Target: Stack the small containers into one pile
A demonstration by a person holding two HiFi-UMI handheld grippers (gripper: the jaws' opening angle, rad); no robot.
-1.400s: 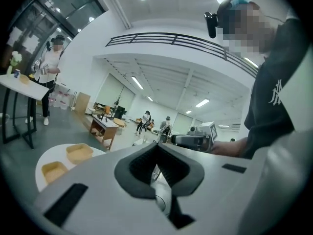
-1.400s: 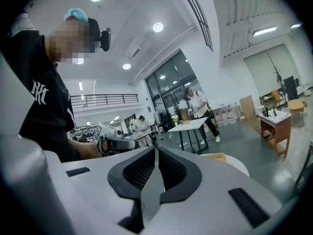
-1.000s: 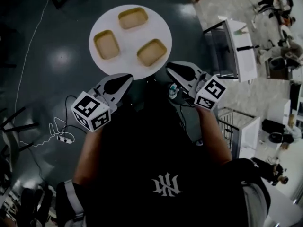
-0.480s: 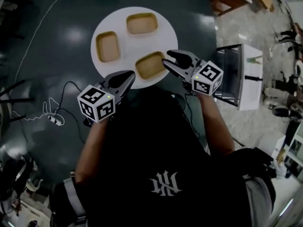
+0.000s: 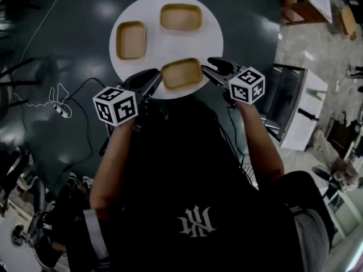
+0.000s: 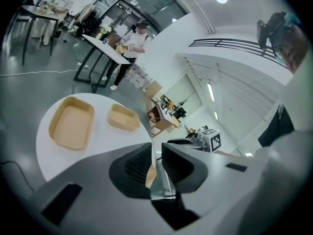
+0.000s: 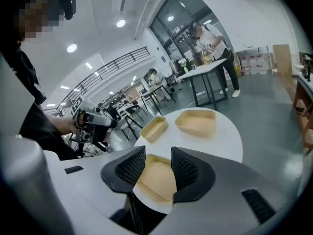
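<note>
Lowered right claw (image 5: pixel 210 68), just opened, perhaps straddles nearest container (image 5: pixel 182 73) edge.

Round white table (image 5: pixel 210 38) in the upper middle of the head view, standing on a dark floor (image 5: pixel 68 27). Lying on it, tan, open-topped, upright and apart: left container (image 5: pixel 131 39), top container (image 5: pixel 181 17), and lower container (image 5: pixel 182 74) by the bottom rim.
</note>
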